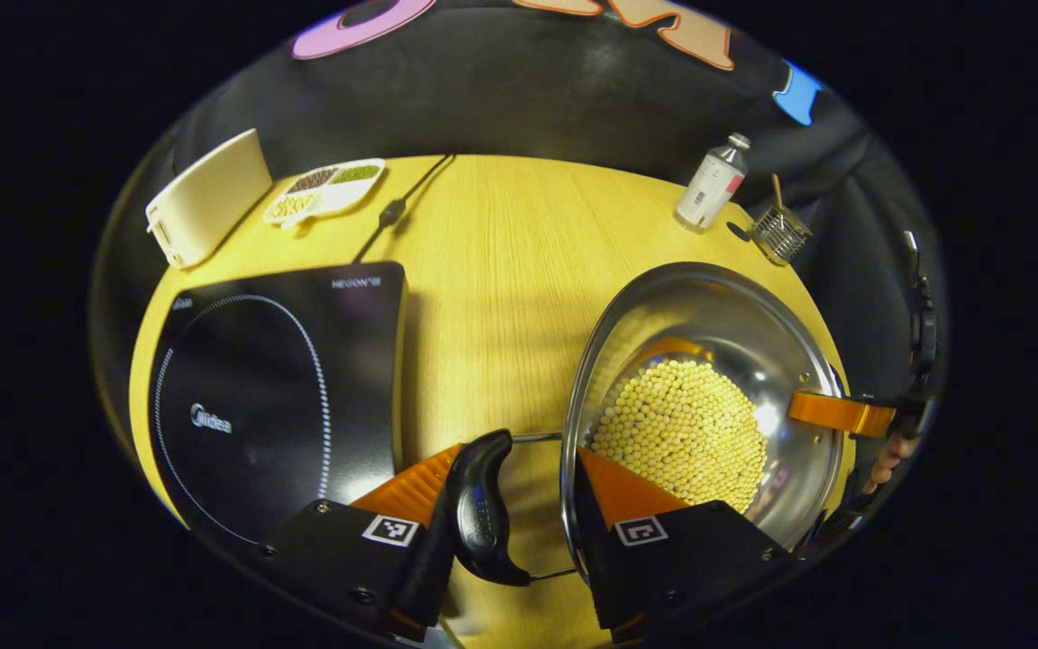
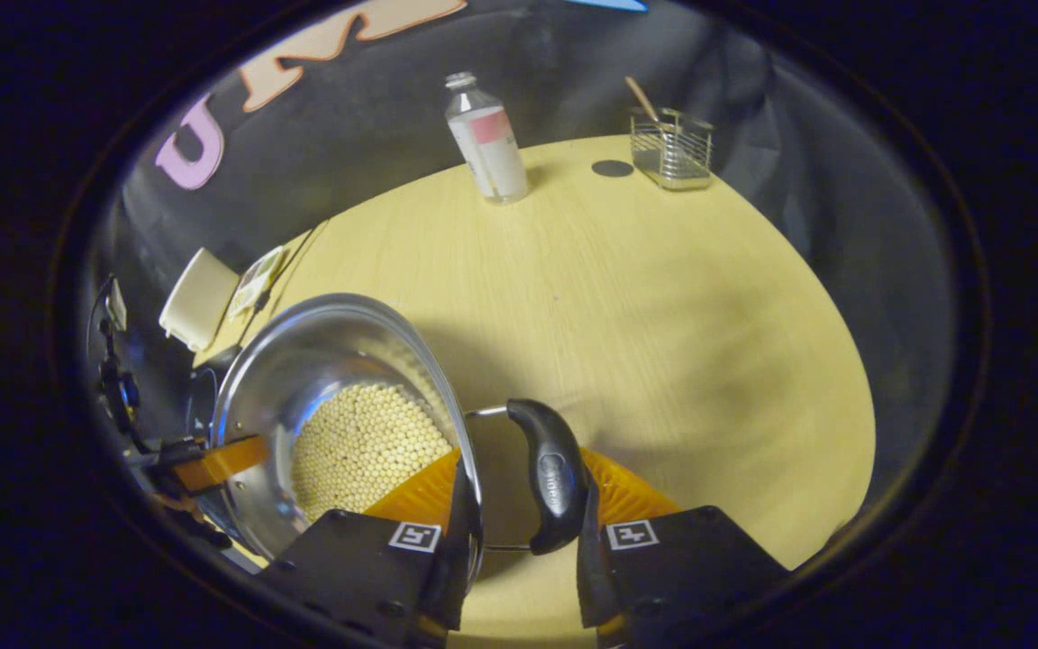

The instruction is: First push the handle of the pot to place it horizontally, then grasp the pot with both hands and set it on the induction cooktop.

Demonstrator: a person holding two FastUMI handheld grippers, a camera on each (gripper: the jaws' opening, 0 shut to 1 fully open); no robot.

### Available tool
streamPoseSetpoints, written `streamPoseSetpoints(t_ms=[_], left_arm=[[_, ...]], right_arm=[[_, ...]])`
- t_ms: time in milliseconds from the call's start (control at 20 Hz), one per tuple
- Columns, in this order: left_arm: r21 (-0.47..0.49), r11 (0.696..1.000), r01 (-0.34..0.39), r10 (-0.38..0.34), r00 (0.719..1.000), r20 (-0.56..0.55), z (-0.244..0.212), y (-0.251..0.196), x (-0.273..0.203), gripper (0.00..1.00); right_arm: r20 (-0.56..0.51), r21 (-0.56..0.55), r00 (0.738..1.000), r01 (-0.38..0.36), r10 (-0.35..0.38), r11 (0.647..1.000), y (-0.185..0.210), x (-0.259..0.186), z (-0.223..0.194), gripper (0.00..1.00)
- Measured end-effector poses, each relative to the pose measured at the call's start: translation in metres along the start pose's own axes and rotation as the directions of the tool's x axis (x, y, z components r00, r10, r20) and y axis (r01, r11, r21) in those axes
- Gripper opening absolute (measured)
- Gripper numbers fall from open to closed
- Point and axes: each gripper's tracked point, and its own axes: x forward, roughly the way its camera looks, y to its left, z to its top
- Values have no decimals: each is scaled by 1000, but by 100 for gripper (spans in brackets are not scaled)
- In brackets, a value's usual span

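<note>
**Both grippers at the pot's 2 side handles**

My left gripper [image 1: 519, 487] straddles the pot [image 1: 708, 361] rim, one finger inside, one outside by the black handle [image 1: 480, 509]; jaws part open, grip uncertain. My right gripper [image 2: 519, 491] does likewise at the opposite handle [image 2: 550, 473]. The steel pot, filled with pale yellow beans [image 1: 681, 433], sits on the worktop [image 1: 501, 270] right of the induction cooktop [image 1: 276, 388], handles level.
</note>
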Motion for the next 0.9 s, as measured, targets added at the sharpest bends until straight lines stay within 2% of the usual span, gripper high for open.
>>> streamPoseSetpoints(t_ms=[50,100,150,500,600,650,750,800,900], left_arm=[[18,1000,-4,4,1000,22,7,2,-13,64],[31,999,-13,12,999,42,13,6,-26,64],[37,999,-26,24,998,53,16,13,-39,64],[-41,993,-108,111,991,78,19,99,-100,64],[-35,992,-121,124,988,97,22,124,-108,66],[-38,992,-118,122,987,101,22,137,-111,64],[-49,994,-102,107,989,104,22,161,-113,65],[-49,995,-91,96,990,107,21,175,-113,65],[-40,997,-71,74,993,95,18,201,-112,64]], right_arm=[[13,-7,1000,-13,13,1000,6,-9,2,48],[17,-8,999,-27,27,1000,15,-18,3,51],[19,-9,999,-42,42,999,25,-25,2,48],[18,-68,987,-161,163,985,127,-39,-4,47],[11,-80,985,-168,170,982,154,-39,-8,47],[11,-86,986,-166,168,982,166,-39,-11,47],[14,-95,988,-150,152,984,191,-38,-15,55],[17,-97,990,-136,139,986,204,-38,-18,47],[16,-101,994,-108,110,989,229,-36,-28,46]])
